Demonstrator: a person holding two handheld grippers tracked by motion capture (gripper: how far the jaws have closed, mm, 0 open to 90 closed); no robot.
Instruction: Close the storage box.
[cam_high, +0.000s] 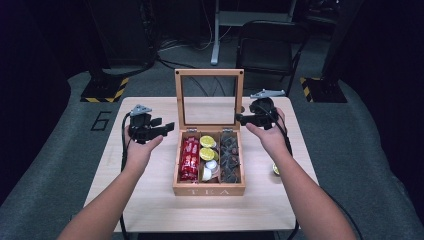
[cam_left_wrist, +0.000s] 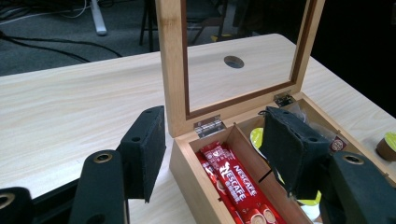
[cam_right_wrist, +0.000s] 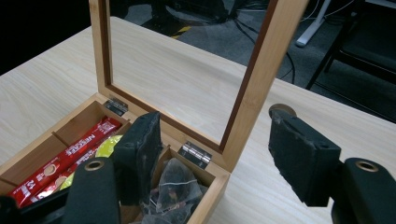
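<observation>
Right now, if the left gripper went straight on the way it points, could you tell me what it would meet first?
Probably the upright lid frame of the tea box: the open left gripper straddles the box's near corner, though depth is unclear.

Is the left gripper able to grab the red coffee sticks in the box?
Probably yes. The lid stands upright, so the red Nescafe sticks lie uncovered in the left compartment of the tea box. The left gripper hangs beside it, jaws open and empty.

Light wooden table (cam_high: 150, 200): open wooden tea box (cam_high: 209, 190) stands at centre; a yellow-lidded capsule (cam_high: 275, 169) lies at three o'clock of the box.
</observation>
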